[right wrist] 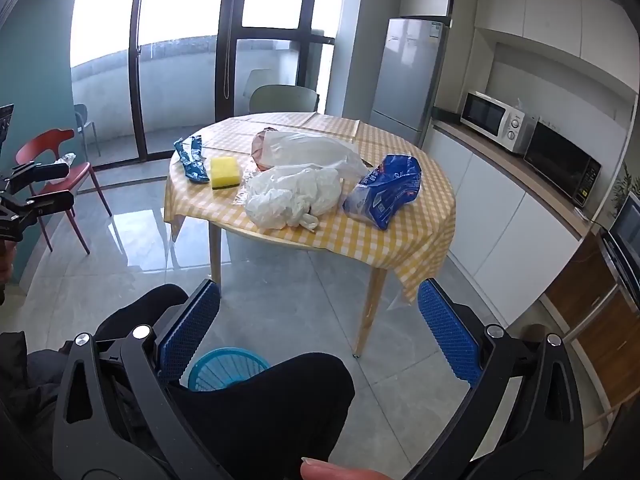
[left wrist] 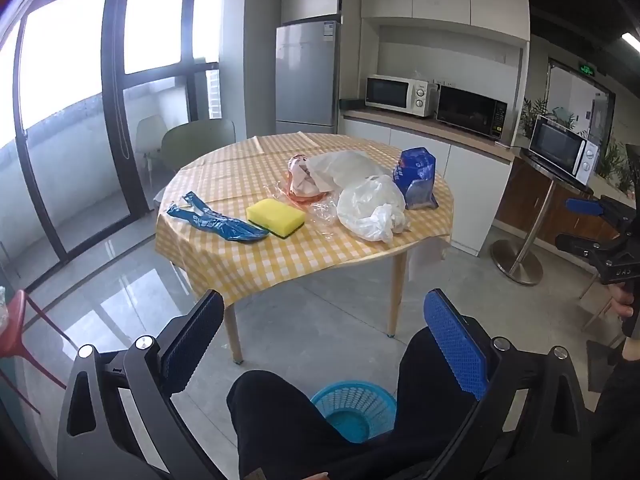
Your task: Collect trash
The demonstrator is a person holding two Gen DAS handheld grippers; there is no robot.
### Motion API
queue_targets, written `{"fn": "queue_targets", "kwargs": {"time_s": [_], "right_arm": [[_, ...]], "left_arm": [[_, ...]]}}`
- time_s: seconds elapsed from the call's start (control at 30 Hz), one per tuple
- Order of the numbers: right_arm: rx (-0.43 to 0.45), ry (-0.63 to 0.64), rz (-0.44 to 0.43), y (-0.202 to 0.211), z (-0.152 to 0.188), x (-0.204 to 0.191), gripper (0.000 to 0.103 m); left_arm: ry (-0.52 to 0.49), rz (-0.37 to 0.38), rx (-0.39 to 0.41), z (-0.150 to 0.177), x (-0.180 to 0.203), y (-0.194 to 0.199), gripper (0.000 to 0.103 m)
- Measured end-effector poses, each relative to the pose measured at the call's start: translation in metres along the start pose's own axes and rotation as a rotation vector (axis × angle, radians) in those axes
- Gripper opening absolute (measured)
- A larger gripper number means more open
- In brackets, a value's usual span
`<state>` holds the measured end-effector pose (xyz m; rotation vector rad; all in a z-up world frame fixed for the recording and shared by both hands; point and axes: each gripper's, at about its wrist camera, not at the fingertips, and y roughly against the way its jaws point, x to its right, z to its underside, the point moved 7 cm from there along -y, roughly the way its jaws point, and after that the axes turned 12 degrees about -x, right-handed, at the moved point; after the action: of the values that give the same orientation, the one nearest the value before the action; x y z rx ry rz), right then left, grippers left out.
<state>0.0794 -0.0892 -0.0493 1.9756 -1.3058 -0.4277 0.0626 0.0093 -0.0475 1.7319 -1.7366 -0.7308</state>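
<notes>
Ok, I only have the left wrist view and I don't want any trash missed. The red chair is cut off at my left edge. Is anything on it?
Observer: Yes. In the right wrist view a crumpled clear plastic piece lies on the seat of the red chair.
Operator: And the right tongs? I only see them side-on.
Observer: The right tongs stand wide open, with nothing between the pads.
Operator: Is anything hidden behind the blue packet?
Observer: Nothing shows there. On the far side of the blue packet there is only checked tablecloth.
</notes>
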Motion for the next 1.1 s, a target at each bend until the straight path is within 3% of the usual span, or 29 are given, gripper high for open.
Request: {"fn": "queue_targets", "kwargs": {"time_s": [0.97,1.1], "right_arm": [[0.002,-0.017,-0.014,-0.001,-0.002,0.003,0.095],[-0.002,-0.019,-0.012,-0.003,-0.002,0.003,0.095]], "left_arm": [[-0.014,-0.018,-0.004,0.002,0.002,-0.001,0.098],[-0.050,-0.073,0.004,0.002,0.005,0.000,0.098]]}}
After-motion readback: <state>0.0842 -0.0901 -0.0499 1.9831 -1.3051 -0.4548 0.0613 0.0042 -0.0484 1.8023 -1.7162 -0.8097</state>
